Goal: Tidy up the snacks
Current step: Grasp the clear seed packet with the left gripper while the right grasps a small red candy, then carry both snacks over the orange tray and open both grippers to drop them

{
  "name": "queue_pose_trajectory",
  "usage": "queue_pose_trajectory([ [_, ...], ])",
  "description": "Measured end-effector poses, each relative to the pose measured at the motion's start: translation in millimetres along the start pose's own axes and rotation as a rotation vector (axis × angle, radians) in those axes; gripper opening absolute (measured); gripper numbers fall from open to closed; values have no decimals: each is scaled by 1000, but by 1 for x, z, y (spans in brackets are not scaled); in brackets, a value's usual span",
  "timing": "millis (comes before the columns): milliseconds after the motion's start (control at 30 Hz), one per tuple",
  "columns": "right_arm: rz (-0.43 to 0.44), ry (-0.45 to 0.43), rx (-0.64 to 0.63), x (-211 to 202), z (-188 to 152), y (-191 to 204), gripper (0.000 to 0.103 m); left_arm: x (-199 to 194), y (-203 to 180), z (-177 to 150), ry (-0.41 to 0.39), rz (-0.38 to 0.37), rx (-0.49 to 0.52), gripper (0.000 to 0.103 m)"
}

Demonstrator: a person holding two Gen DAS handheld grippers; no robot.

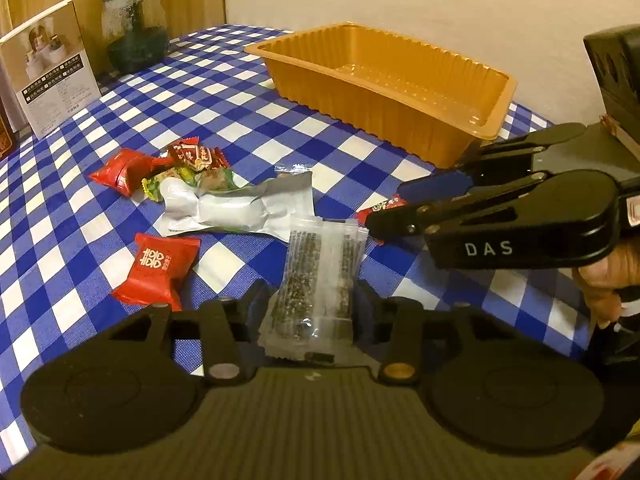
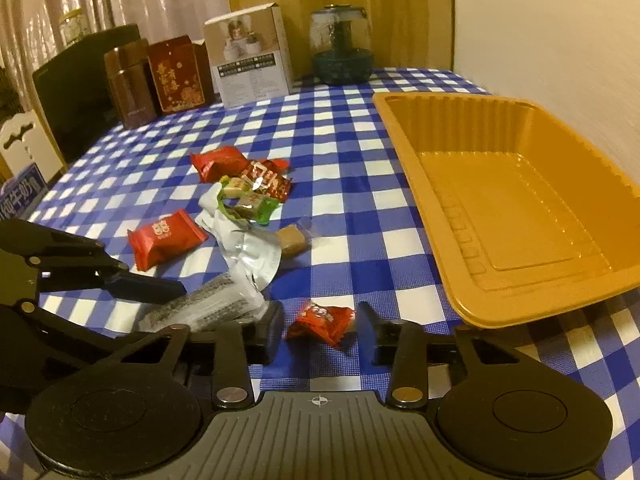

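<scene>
Left gripper [image 1: 310, 300] nearest, fingers spread around one clear sesame-bar packet [image 1: 316, 280], not clamped. Right gripper [image 2: 320, 330] fingers wide apart, straddling one small red candy [image 2: 322, 320] on checkered surface [image 2: 352, 200]. One orange tray [image 2: 520, 208] far right. One silver pouch [image 1: 240, 208], two red packets [image 1: 154, 270] [image 1: 122, 170] left.

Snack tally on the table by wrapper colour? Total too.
Red wrappers: 4
Green wrapper: 1
Silver pouch: 1
Clear sesame-bar pack: 1
Clear-wrapped brown candy: 1
Total: 8
</scene>
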State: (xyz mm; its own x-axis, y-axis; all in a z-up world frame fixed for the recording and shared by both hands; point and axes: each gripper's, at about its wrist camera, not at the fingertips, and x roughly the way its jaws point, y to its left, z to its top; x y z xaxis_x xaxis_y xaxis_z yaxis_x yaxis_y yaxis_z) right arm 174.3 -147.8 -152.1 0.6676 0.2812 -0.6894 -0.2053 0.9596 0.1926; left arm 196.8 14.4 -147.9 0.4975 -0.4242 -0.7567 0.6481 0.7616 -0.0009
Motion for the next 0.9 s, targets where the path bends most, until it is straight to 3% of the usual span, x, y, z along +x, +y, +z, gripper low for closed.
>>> queue_pose_trajectory([
  [100,-10,12,9,-1,0,1,26,3,-1,0,3,0,-5,46],
  [433,9,8,93,-13,3,-3,25,3,-9,6,41,49,-22,37],
  [733,53,-60,96,-36,16,5,25,-23,-7,7,12,152,-180,37],
  [900,39,-144,82,-59,32,5,25,-37,-12,27,-32,192,-260,37],
])
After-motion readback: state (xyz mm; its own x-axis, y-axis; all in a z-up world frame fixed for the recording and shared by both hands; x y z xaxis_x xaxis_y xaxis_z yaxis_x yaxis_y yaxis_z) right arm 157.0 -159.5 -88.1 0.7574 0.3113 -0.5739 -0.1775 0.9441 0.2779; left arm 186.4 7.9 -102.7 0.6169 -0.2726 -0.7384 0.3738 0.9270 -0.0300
